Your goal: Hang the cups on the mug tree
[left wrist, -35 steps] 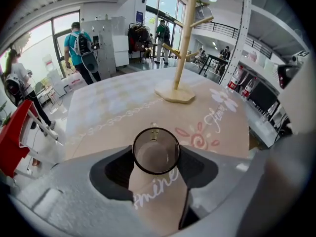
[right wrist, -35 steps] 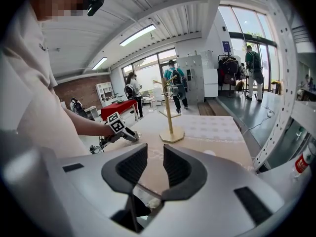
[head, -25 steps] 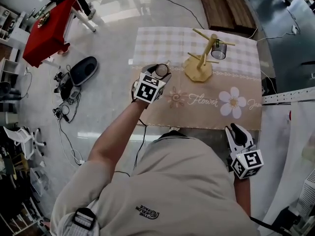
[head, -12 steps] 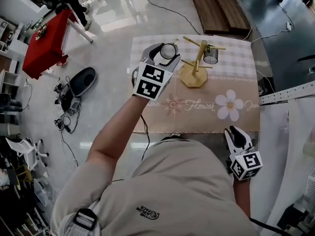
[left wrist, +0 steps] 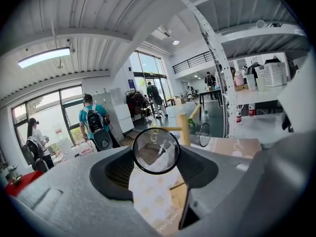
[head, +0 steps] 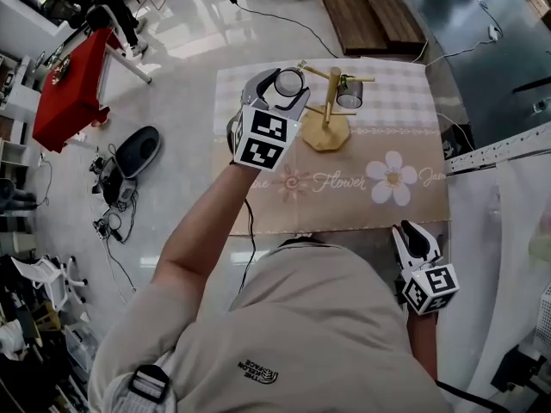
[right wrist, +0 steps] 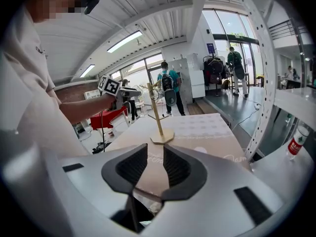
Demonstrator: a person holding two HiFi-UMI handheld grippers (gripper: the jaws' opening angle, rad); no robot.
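Note:
A clear glass cup sits between the jaws of my left gripper, which is shut on it and held above the table's far left part. In the left gripper view the cup shows its round mouth, just left of the wooden mug tree. The mug tree stands on the patterned tablecloth, and a second glass cup hangs on its right peg. My right gripper hangs off the table's near right edge, shut and empty, facing the tree.
A red table and black gear with cables lie on the floor to the left. A wooden bench lies beyond the table. A white perforated frame runs along the right side.
My left gripper has risen with the glass cup and moved away from me to just left of the mug tree's top pegs. The right gripper has stayed put.

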